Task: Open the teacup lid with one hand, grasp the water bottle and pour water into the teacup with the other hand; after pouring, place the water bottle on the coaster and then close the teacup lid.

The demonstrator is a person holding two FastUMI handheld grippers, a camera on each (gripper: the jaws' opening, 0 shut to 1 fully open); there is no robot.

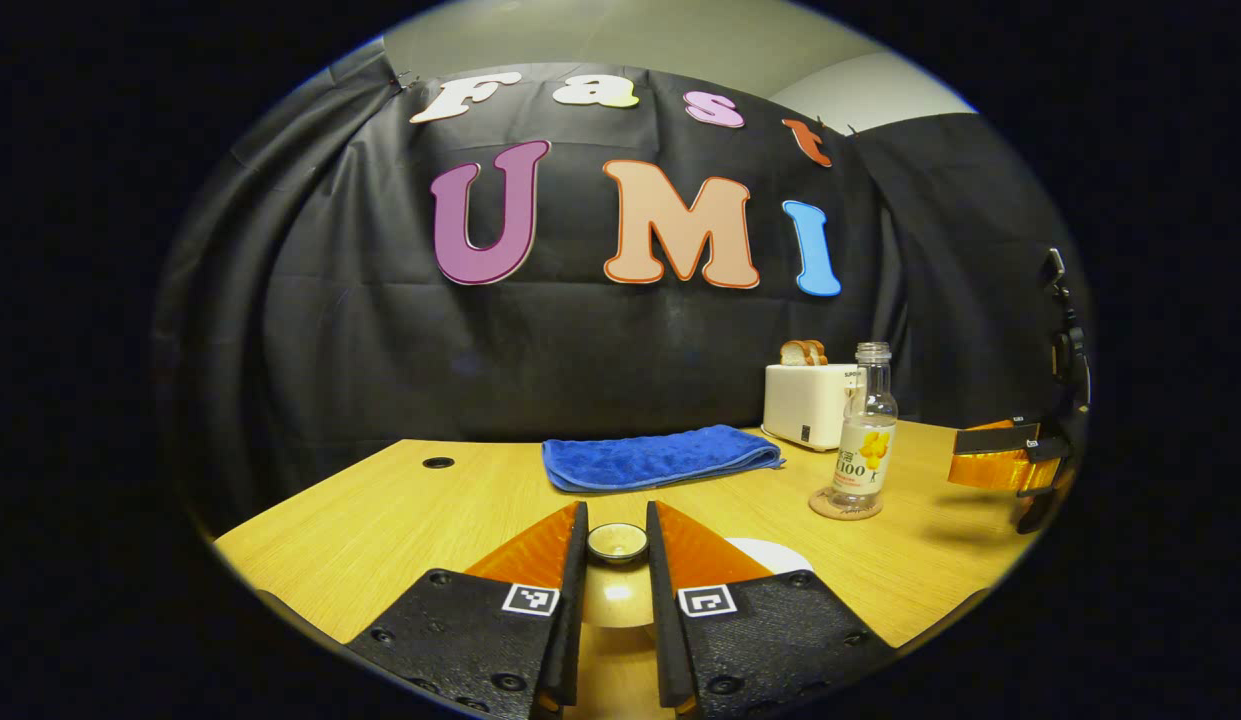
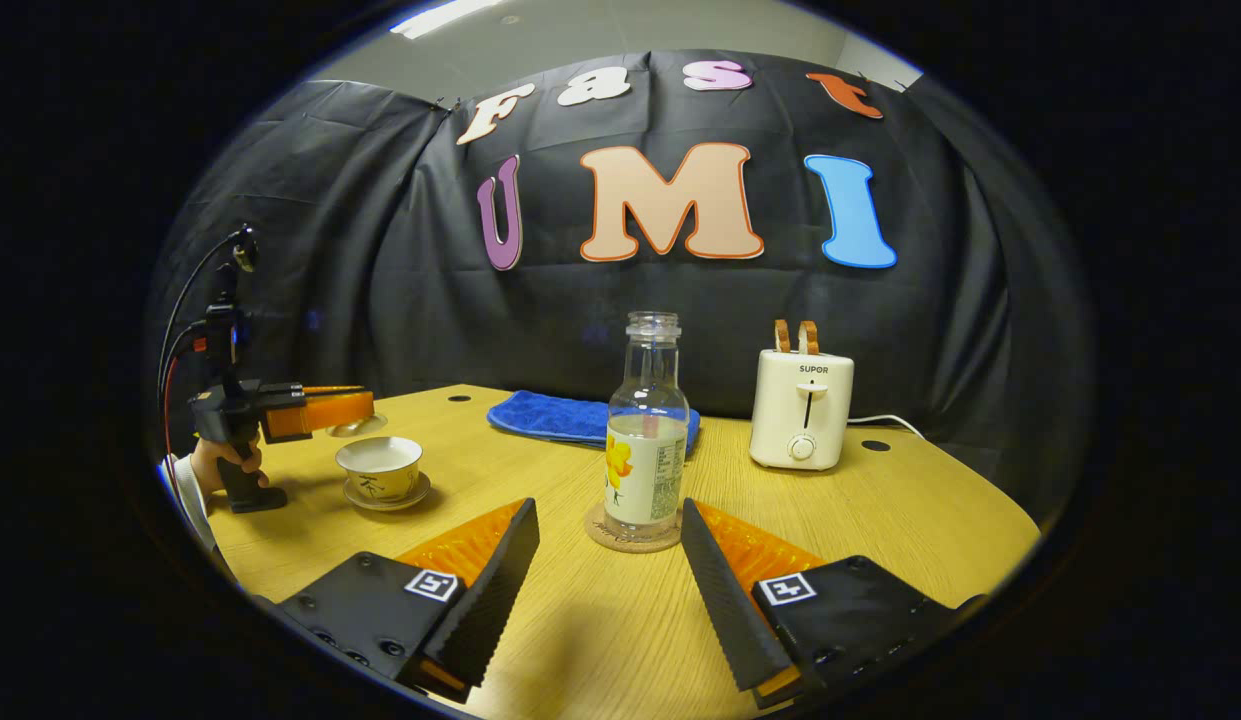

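My left gripper (image 1: 616, 512) is shut on the knob of the pale teacup lid (image 1: 617, 545), which it holds in the air. In the right gripper view the lid (image 2: 355, 427) hangs just up and left of the open teacup (image 2: 380, 465), which stands on its saucer (image 2: 386, 496). The uncapped water bottle (image 2: 647, 440), partly full, stands upright on a round cork coaster (image 2: 605, 535). My right gripper (image 2: 608, 510) is open, its fingers spread either side of the bottle's base and a little short of it, touching nothing. The left gripper view shows the bottle (image 1: 865, 430) on the coaster (image 1: 830, 508).
A folded blue towel (image 2: 540, 415) lies at the back of the wooden table (image 2: 880, 500). A white toaster (image 2: 802, 410) with bread in it stands back right, its cord trailing right. A hand (image 2: 220, 460) holds the left gripper at the table's left edge.
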